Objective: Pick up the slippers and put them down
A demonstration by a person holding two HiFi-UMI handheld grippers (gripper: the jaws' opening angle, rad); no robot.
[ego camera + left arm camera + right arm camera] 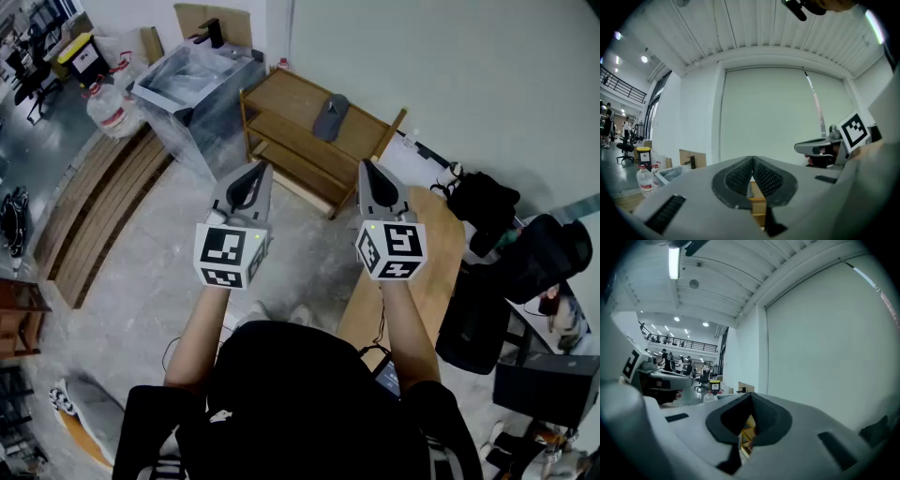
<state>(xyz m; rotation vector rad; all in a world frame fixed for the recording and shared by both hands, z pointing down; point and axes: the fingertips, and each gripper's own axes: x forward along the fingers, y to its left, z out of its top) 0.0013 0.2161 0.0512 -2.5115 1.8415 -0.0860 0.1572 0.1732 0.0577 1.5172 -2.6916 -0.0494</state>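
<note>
wooden shelf [286,98], matt slipper [330,117]

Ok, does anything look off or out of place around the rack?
Nothing spilled or damaged. One oddity: only a single grey slipper shows, alone on top of the wooden rack; no second one is in view. The left gripper and right gripper are shut and empty.

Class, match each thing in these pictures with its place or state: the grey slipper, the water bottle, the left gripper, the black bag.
Things:
1. grey slipper
2. water bottle
3. left gripper
4. black bag

Places or states:
A. jaws shut, nothing held
B. on the top shelf of the wooden rack
C. beside the far end of the wooden table
D. far left, near the grey crate

Pairs: 1-B, 2-D, 3-A, 4-C.
</note>
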